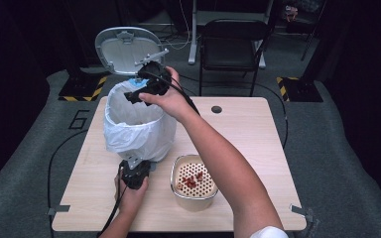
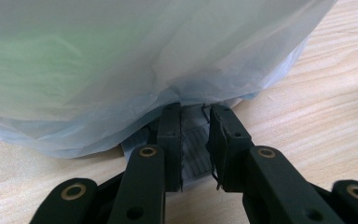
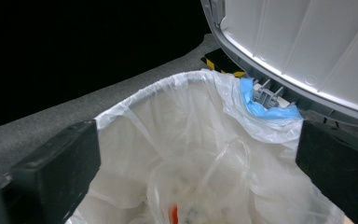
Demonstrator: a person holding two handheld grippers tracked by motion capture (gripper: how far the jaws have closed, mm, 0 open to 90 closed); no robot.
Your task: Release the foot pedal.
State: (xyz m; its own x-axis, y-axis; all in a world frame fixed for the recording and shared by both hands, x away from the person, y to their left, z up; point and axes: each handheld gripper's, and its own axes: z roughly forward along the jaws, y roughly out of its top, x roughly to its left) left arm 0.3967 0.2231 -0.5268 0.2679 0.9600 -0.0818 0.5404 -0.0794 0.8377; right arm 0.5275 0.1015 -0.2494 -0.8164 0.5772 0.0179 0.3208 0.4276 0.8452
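A bin lined with a white bag (image 1: pixel 139 124) stands on the table's left half, its grey lid (image 1: pixel 126 49) tipped up and back. My left gripper (image 1: pixel 135 166) sits low at the bin's near foot. In the left gripper view this gripper (image 2: pixel 195 109) is shut on the ribbed grey pedal (image 2: pixel 195 149) under the hanging bag (image 2: pixel 121 70). My right gripper (image 1: pixel 133 95) hovers over the bin's mouth. In its own view the right gripper (image 3: pixel 198 135) is open with nothing between the jaws, above the bag's inside (image 3: pixel 191 154), where a red scrap (image 3: pixel 173 214) lies among the waste.
A beige pot with a perforated insert (image 1: pixel 193 181) holding red bits stands near the front edge, right of the left hand. The wooden table (image 1: pixel 248 129) has a round hole (image 1: pixel 216 109) at the back. A black chair (image 1: pixel 233 44) stands behind the table.
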